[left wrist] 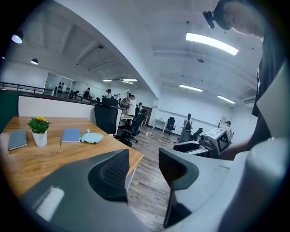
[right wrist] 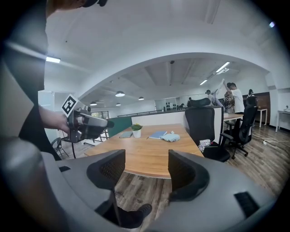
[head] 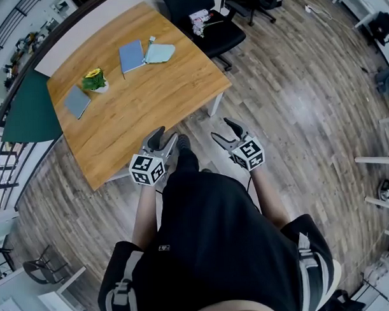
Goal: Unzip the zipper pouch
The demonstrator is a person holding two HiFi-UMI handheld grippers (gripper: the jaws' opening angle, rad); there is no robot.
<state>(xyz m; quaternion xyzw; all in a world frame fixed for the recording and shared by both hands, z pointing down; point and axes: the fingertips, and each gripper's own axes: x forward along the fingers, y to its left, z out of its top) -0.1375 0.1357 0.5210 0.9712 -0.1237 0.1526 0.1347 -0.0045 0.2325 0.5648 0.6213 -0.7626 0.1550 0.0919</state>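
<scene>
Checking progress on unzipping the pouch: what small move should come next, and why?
Probably move both forward over the table toward the pouch: the left gripper and right gripper stand open and empty at the near edge, and the pouch lies across the table beside a blue notebook.

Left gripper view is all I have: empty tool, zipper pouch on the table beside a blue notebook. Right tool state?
Observer: Right tool is open, with nothing between its jaws. It is aimed across the table toward the zipper pouch.
Operator: How close are we standing?
Observer: Head view shows the person at the table's near edge, with the left tool about at that edge. The pouch lies toward the far side, next to the blue notebook.
</scene>
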